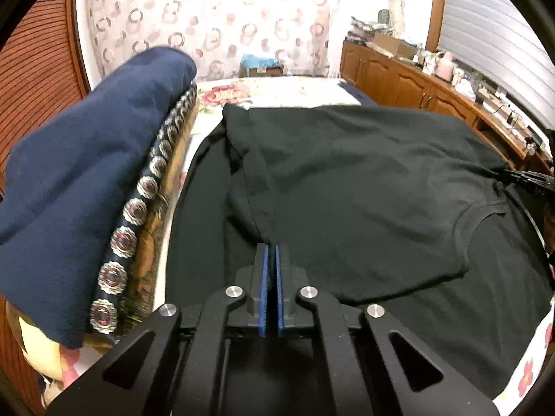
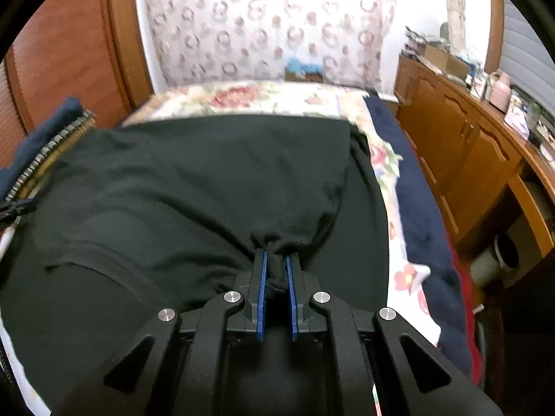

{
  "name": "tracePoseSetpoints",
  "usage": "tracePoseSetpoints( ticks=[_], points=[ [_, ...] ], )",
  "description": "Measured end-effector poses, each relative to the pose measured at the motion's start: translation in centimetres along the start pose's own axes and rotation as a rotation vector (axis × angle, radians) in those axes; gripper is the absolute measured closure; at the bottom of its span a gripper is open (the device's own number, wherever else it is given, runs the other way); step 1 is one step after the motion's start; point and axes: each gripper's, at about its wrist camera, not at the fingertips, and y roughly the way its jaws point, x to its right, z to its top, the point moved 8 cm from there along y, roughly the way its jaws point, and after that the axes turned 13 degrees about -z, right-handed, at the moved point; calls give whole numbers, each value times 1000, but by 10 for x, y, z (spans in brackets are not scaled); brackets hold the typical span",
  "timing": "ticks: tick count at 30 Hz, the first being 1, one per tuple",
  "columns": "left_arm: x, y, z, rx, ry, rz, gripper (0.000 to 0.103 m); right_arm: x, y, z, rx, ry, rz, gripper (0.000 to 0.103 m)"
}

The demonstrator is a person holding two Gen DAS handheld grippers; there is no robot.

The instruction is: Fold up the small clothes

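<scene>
Two views show one black T-shirt (image 1: 347, 180) spread across a bed with a floral bedspread (image 2: 263, 98), and no brand, label or legible writing appears on anything in either frame. In the left wrist view the left tongs (image 1: 271, 253) sit at lower centre, their blue pads pressed nearly together on a fold of the shirt's edge that rises from the tips toward the upper left; the fabric caught there is thin, so the grip is probable rather than certain. The shirt's neckline curves at the right of that frame. In the right wrist view the right tongs (image 2: 276, 260) at lower centre are clamped on a bunched wad of the same shirt (image 2: 194, 187), which puckers just above the tips and fills the middle of the frame. A navy folded garment (image 1: 86, 159) lies on a patterned cushion edge (image 1: 138, 208) at the left, just beside the shirt. A wooden cabinet (image 2: 464, 159) cluttered with boxes runs along the right, and a patterned curtain (image 2: 263, 24) hangs across the top.
</scene>
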Motion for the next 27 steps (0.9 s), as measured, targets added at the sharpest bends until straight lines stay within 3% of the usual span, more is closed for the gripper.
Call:
tracePoseSetpoints(
  ticks=[11,18,27],
  points=[
    [21,-72,25,163,16,-56,100,18,-58,22,148,60,97,94],
    [24,-115,18,219,32,-69,100,23,-97,3,198,28,131,94],
    [18,-142,-13,223,35,-54,100,32,-129,-34,171,-6,153,94]
  ],
)
